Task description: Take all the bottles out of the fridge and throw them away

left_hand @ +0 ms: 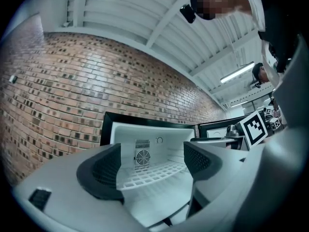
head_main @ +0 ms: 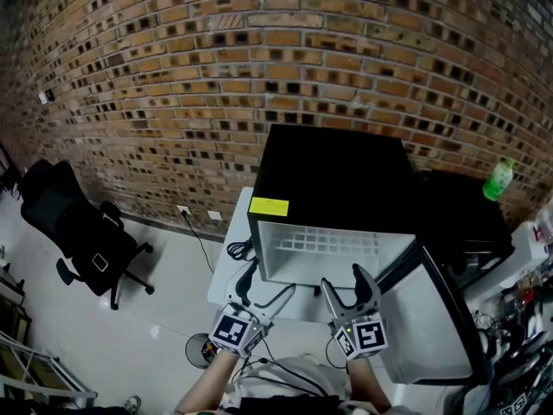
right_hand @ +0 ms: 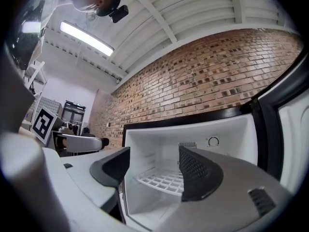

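The black mini fridge (head_main: 337, 167) stands with its door (head_main: 436, 318) swung out to the right. Its white inside (left_hand: 154, 144) shows a wire shelf (right_hand: 161, 180) and a fan at the back, with no bottle in sight. A green bottle (head_main: 498, 180) stands on the black unit to the right of the fridge. My left gripper (head_main: 266, 290) and right gripper (head_main: 346, 284) hover side by side just before the fridge opening. Both are open, with nothing between the jaws (left_hand: 152, 166) (right_hand: 154, 170).
A brick wall (head_main: 216, 76) runs behind the fridge. A black office chair (head_main: 78, 227) stands at the left, cables (head_main: 238, 249) lie by the fridge's left side, and a small round fan (head_main: 200, 350) sits on the floor. Clutter fills the far right edge.
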Motion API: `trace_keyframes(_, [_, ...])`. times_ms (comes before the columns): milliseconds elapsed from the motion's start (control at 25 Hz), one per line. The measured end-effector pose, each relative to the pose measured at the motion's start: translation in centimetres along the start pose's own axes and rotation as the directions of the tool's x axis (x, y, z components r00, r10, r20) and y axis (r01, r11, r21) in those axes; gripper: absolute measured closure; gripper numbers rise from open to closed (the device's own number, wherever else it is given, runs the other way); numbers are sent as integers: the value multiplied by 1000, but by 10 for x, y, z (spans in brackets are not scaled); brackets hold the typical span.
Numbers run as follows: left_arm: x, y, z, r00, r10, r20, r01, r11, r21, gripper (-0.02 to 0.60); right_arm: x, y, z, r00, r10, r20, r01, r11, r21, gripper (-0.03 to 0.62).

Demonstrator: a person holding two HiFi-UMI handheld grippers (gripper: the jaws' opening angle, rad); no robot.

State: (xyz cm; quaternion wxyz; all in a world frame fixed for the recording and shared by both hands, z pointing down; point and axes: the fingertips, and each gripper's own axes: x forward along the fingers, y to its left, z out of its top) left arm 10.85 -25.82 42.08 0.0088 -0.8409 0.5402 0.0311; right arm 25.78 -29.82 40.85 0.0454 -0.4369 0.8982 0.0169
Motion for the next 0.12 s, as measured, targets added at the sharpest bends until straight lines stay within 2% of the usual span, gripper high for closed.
trace_keyframes(120, [28, -1, -4, 1000, 9, -18, -9, 1000, -8, 183, 17, -23, -11, 1000, 23, -10, -22, 1000, 18, 252])
